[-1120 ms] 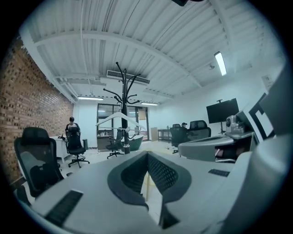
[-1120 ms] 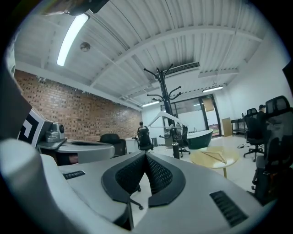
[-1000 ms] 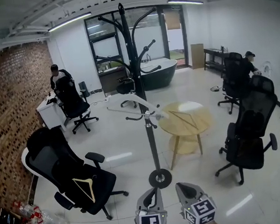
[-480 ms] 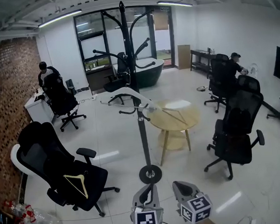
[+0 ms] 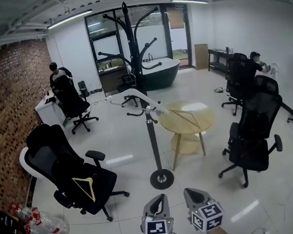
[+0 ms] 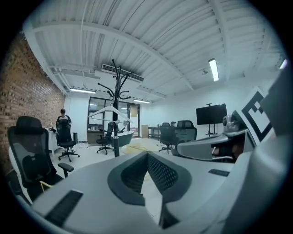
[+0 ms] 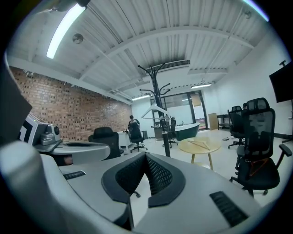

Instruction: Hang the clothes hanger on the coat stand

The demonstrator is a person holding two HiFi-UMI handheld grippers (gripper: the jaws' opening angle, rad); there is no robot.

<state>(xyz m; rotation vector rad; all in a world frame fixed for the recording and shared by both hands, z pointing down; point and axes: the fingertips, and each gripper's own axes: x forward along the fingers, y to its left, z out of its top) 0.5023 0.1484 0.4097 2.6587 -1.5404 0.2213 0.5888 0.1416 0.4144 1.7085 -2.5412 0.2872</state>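
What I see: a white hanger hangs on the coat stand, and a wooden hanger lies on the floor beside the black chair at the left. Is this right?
Not quite. The wooden hanger lies on the seat of the black chair, not on the floor beside it, as the head view shows. The white hanger does hang on the coat stand.

Bare floor point(image 5: 128, 141) lies open up to the stand point(image 5: 152, 139) and around its base. A chair point(image 5: 53, 163) blocks the left side. A table point(image 5: 187, 118) stands just right of the pole, with another chair point(image 5: 256, 145) farther right.
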